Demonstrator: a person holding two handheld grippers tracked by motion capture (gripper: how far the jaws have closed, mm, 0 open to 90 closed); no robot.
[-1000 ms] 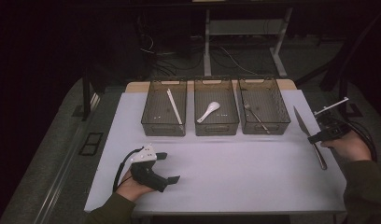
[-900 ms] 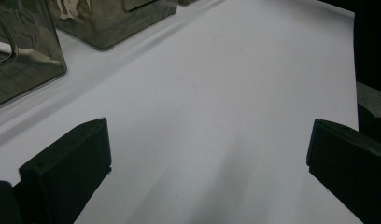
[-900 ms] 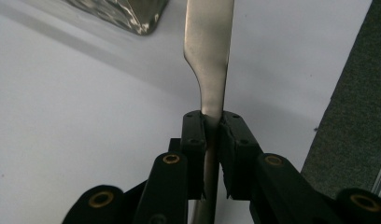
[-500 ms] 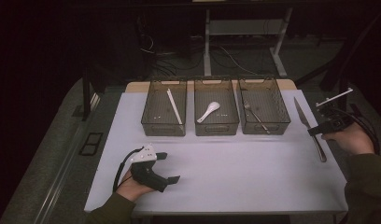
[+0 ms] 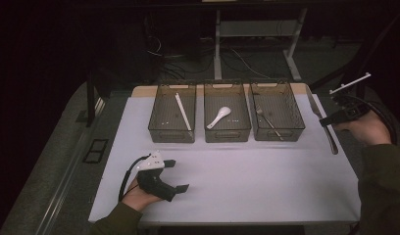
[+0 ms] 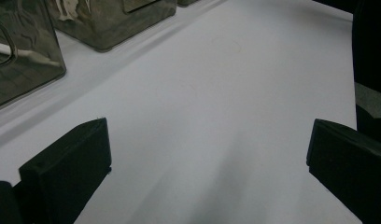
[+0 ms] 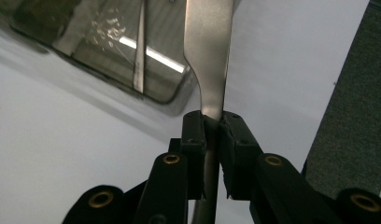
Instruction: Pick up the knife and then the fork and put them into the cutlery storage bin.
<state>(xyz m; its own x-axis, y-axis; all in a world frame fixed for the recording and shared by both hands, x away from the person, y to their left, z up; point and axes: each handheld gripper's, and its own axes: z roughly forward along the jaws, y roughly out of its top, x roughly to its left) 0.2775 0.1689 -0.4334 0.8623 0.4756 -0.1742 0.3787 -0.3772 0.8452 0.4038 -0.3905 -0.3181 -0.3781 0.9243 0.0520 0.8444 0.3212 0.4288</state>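
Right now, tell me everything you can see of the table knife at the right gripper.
The knife is one piece of plain, dull silver metal: a flat, wide blade narrowing to a slim handle. It lies along the white table's right edge, beside the rightmost bin, blade pointing away from the person. The right gripper is clamped on it where blade meets handle, jaws shut against both sides. Whether it rests on the table or is slightly lifted cannot be told.

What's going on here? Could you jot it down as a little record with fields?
Setting: white table with three clear bins
Left bin: a white stick
Middle bin: a white spoon
Right bin: a fork
Right gripper: jaws clamped on a metal knife, beside the right bin
Left gripper: jaws wide apart, holding nothing, resting low over the table's near side
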